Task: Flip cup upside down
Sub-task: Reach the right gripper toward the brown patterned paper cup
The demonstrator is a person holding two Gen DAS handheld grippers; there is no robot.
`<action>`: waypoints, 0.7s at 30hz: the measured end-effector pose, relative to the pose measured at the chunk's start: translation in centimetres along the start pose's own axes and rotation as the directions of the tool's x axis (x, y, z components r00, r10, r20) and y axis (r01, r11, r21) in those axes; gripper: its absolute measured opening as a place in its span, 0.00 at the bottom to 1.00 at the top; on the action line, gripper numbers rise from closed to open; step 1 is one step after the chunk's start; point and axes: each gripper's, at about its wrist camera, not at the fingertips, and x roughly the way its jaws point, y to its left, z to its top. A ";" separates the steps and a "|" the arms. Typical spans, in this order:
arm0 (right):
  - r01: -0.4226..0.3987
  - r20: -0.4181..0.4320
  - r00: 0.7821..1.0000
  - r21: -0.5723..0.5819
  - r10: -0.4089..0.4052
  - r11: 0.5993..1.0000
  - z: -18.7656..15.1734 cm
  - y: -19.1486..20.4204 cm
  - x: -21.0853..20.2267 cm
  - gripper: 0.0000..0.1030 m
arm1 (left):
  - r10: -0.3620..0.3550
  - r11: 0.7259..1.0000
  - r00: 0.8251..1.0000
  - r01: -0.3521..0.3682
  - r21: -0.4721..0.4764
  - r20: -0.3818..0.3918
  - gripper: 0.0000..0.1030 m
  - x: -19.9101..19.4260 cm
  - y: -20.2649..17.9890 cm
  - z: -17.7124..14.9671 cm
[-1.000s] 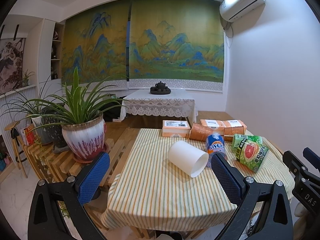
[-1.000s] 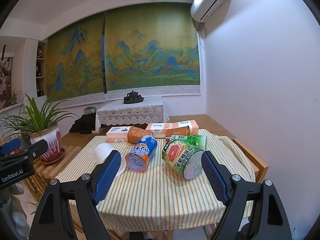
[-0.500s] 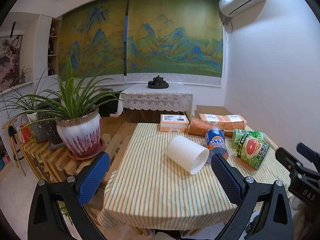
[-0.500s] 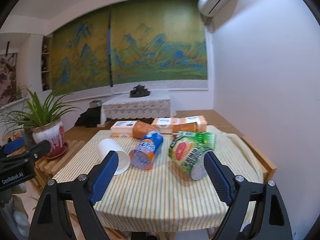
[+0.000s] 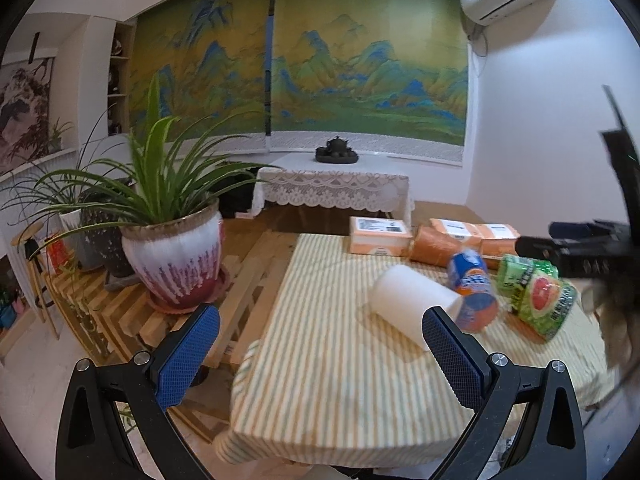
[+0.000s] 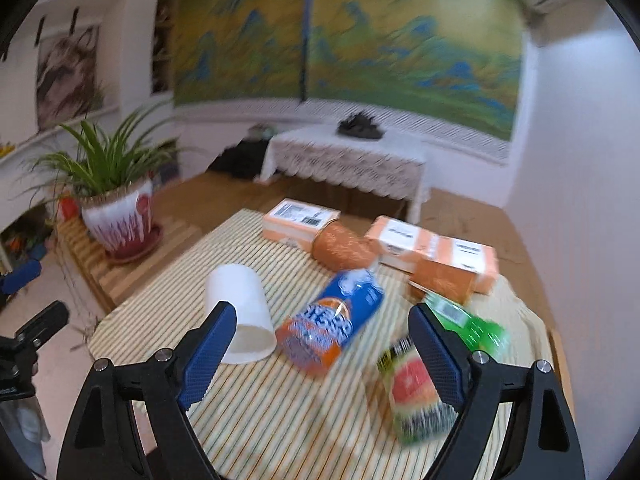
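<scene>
A white cup (image 5: 408, 306) lies on its side on the striped tablecloth (image 5: 340, 380), mouth toward me. It also shows in the right wrist view (image 6: 240, 312), at the left of the table. My left gripper (image 5: 320, 356) is open and empty, held short of the table's near left corner, its right finger partly in front of the cup. My right gripper (image 6: 320, 352) is open and empty above the table's front, with the cup behind its left finger (image 6: 206, 350). The right gripper's body shows at the right edge of the left wrist view (image 5: 588, 252).
A blue and orange can (image 6: 332, 322) and a green package (image 6: 420, 388) lie right of the cup. Orange boxes (image 6: 300, 224) and an orange cup (image 6: 344, 248) lie at the table's far edge. A potted plant (image 5: 172, 260) stands on a wooden rack on the left.
Both grippers moved; the right one rose and advanced over the table, its view now blurred. The left view swung left. The cup has not moved.
</scene>
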 end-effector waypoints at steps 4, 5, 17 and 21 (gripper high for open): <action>-0.085 -0.128 0.989 -0.106 0.072 0.991 3.4 -0.2 4.5 0.83 | 0.034 0.999 0.999 -0.034 -0.014 -0.014 1.00 1.5 1.7 0.1; -0.101 -0.149 0.985 -0.129 0.082 0.986 3.8 -0.2 5.1 0.83 | 0.042 0.999 0.999 -0.043 -0.019 -0.019 1.00 1.9 2.2 0.1; -0.273 -0.411 0.902 -0.300 0.134 0.914 9.8 -1.4 17.1 0.82 | 0.107 0.992 0.993 -0.110 -0.069 -0.049 1.00 5.9 6.4 1.1; -0.313 -0.462 0.876 -0.326 0.139 0.892 9.8 -1.3 19.7 0.82 | 0.110 0.991 0.992 -0.114 -0.075 -0.060 1.00 7.2 6.9 1.3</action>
